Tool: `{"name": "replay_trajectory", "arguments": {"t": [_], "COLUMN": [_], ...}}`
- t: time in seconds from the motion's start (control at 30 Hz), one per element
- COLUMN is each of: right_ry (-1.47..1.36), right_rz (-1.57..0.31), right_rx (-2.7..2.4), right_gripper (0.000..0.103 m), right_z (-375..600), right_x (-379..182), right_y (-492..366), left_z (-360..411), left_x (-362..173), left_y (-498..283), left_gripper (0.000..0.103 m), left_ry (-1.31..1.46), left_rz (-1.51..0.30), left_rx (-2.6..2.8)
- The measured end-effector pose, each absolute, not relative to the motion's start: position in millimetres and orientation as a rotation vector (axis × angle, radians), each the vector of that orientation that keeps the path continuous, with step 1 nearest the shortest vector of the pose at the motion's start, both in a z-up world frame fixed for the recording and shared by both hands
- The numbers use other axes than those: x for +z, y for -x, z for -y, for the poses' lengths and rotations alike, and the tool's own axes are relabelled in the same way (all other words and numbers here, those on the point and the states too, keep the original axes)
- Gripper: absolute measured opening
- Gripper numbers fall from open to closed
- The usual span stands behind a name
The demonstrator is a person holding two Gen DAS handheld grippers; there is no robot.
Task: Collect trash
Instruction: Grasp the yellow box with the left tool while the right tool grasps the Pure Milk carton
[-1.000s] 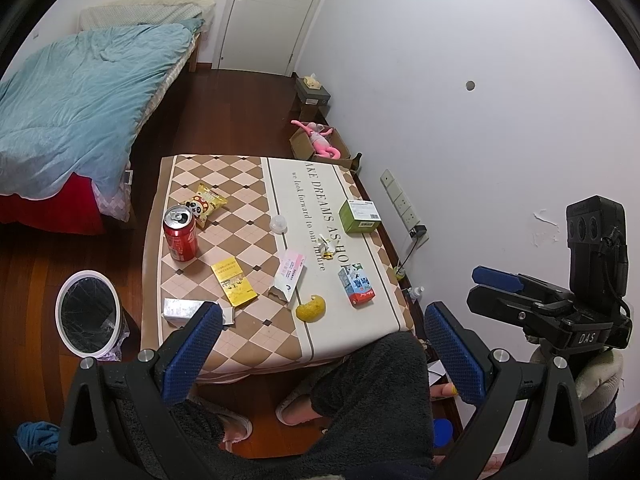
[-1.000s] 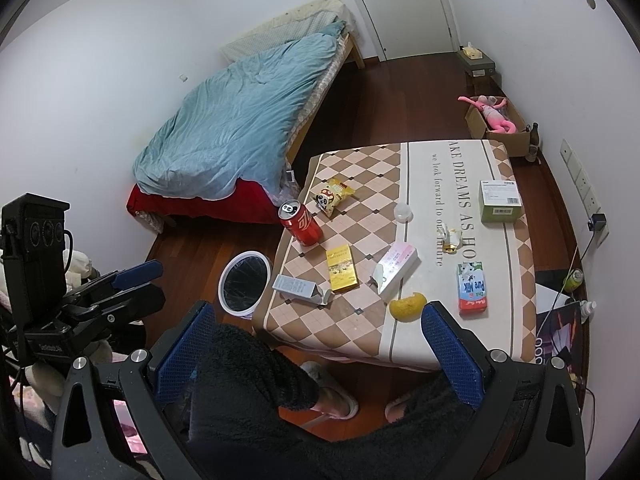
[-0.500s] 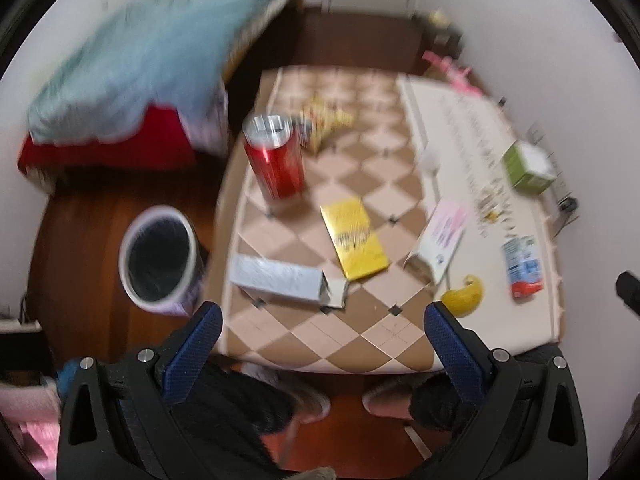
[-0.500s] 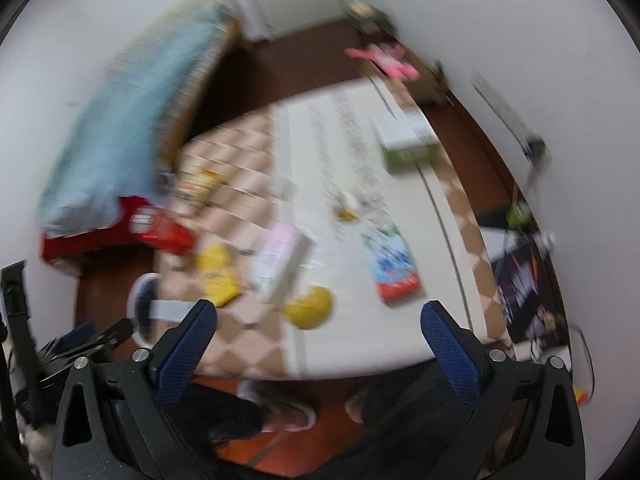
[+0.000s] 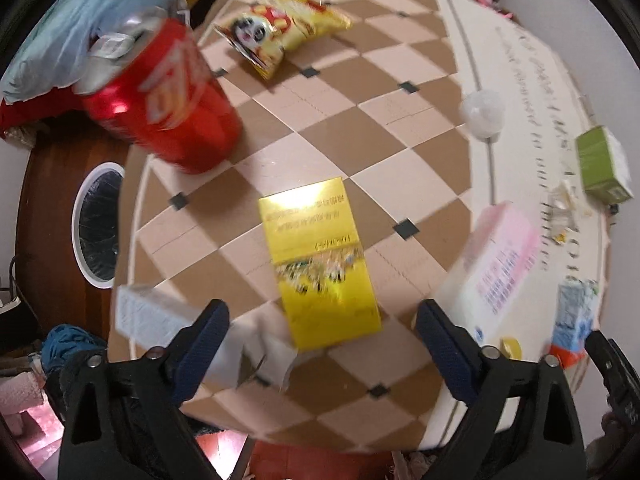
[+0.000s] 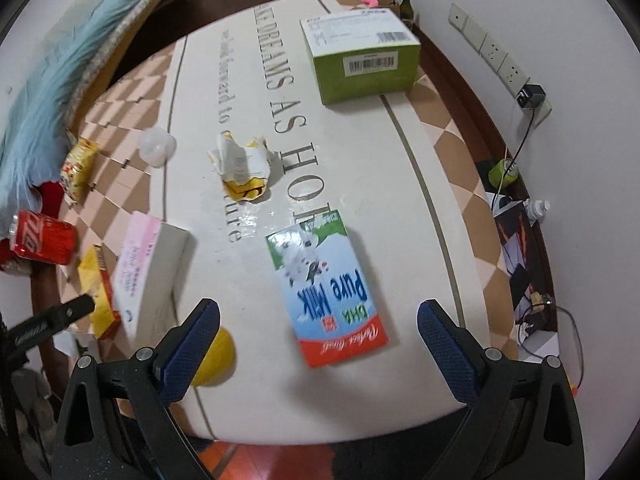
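Hovering over the table, both grippers are being held with their jaws wide apart and nothing between them. The left gripper is being pointed at a yellow box lying flat on the checked part of the cloth, directly ahead of the claw and centred in the gap; its long axis is running nearly along the line of the fingers, tilted slightly, so a grip across its narrow width is being favoured. A red can is lying farther ahead to the left, a snack bag beyond it, and a bin is standing on the floor off the table's left edge, nearest this hand. The right gripper is being aimed at a milk carton lying flat on the white strip, just ahead and centred, its long axis also roughly in line with the fingers. A crumpled wrapper and a green box are lying farther off.
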State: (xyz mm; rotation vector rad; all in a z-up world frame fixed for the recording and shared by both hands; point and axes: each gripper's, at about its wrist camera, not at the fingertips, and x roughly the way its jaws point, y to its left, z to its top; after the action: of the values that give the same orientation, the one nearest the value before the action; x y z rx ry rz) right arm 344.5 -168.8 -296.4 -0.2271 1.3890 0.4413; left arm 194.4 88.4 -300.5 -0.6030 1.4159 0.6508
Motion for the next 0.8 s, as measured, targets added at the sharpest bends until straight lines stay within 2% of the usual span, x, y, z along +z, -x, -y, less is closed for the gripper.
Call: {"name": "replay_trajectory", "arguments": {"t": [0.17, 0.23, 0.27, 0.33, 0.4, 0.6, 0.67, 0.8], "right_ry": [0.307, 0.315, 0.315, 0.301, 0.281, 0.189, 0.203, 0.235], "right_rz": [-1.423, -1.428, -1.43, -1.443, -1.451, -1.522, -1.534, -1.53], "right_rx": [0.445, 0.453, 0.453, 0.458, 0.448, 0.446, 0.453, 0.454], "right_gripper": [0.1, 0.098, 0.094, 0.064, 0.057, 0.057, 0.057, 0.063], "right_z": [157.7, 155.3, 154.6, 155.7, 159.5, 181.9, 183.3, 180.8], "right_x": [-316.8, -323.0, -325.9, -331.1, -334.8, -334.5, -336.3, -342.9], "right_y": [-355.2, -357.0, -357.4, -356.2, -352.8, -333.4, -326.1, -319.4], "left_z": [-93.2, -93.3, -93.2, -89.2, -79.8, -42.8, -40.1, -42.3], "left_x": [-322.8, -323.6, -321.7, -319.5, -315.0, -311.8, -313.3, -310.9], "left_y": [-203.6, -202.3, -202.0, -205.0, -207.2, -194.0, -187.8, -177.0], "left_gripper": [0.082, 0.074, 0.071, 0.056, 0.056, 0.056, 0.059, 0.061], "left_ry": [0.594, 0.594, 0.599, 0.598, 0.546, 0.485, 0.484, 0.497], "left_rz": [-1.471, -1.455, -1.442, -1.434, -1.438, -1.471, -1.462, -1.453], "left_rx": [0.677, 0.685, 0.683, 0.658, 0.629, 0.513, 0.52, 0.527]}}
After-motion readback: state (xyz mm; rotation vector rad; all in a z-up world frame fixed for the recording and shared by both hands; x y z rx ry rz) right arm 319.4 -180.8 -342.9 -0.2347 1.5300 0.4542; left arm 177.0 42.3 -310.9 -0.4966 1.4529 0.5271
